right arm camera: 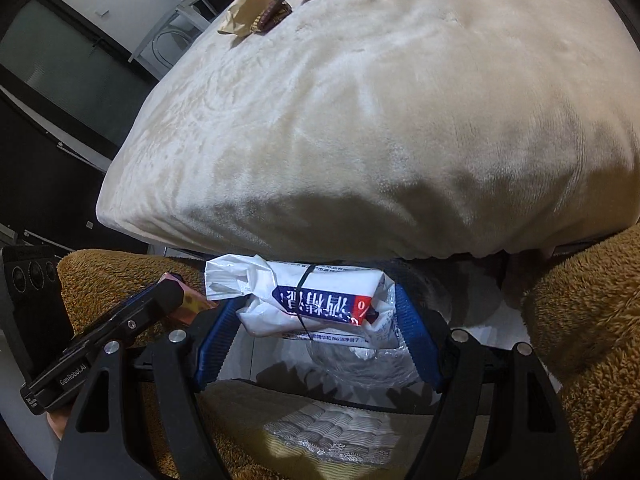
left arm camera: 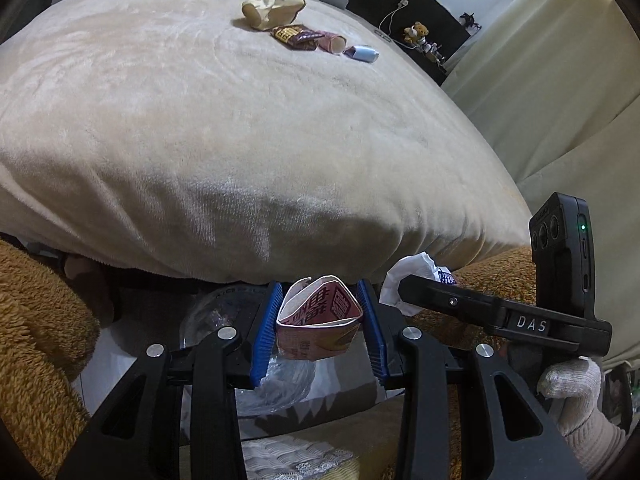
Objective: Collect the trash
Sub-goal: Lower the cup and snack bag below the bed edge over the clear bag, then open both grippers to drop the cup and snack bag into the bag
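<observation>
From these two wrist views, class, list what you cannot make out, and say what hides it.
- Container under the grippers: only a clear plastic liner shows in both views; the held items and fingers cover the rest.
- White wrapper in the right hand-held gripper: its print is upside down and creased, partly unreadable.
- Crushed paper cup in the left hand-held gripper: its underside is hidden.
- Trash on the bed: too small and distant to read labels.

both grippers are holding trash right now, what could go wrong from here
The left gripper squeezes a crumpled paper cup only by its soft sides, so it could slip out. The right gripper holds a loose white wrapper close beside the left tool; they might collide over the clear-lined bin.
</observation>
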Demonstrator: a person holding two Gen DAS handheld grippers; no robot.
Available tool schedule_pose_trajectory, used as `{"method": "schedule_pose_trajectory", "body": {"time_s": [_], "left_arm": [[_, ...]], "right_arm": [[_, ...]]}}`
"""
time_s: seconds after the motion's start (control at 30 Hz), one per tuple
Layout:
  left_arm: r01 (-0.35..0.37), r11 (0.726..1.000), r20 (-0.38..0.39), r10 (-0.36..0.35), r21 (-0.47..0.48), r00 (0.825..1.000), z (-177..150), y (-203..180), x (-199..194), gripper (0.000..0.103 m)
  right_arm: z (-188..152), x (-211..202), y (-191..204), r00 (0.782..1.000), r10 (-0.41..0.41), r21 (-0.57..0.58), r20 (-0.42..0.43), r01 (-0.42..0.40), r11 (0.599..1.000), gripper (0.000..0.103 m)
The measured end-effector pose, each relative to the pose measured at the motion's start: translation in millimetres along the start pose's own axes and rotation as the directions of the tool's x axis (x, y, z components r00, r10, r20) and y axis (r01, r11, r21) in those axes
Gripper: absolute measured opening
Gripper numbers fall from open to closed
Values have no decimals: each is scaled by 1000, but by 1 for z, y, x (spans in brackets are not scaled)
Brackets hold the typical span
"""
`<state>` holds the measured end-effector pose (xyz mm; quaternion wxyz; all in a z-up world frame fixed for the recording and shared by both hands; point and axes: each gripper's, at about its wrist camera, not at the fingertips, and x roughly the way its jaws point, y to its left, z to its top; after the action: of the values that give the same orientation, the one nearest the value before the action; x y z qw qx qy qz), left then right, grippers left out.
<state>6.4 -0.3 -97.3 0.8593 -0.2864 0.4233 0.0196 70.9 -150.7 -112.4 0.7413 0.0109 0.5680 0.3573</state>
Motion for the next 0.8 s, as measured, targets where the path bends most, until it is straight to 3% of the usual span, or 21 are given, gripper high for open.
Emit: {"method": "schedule_pose_trajectory", "body": {"time_s": [0.17,0.4,0.8], "left_arm": [[-31,999,-82,28,-32,996,-2,8,20,38],[-83,994,-204,66,-76,977,-5,19,48,38],[-126,991,-290,105,-53,951,-9,16,68,38]], "right_arm": [[-1,22,-9,996,-9,61,-92,15,998,75],[-2,48,-20,980,-13,126,-197,39,991,75],[-5,59,-25,970,-17,147,-243,55,988,75]]}}
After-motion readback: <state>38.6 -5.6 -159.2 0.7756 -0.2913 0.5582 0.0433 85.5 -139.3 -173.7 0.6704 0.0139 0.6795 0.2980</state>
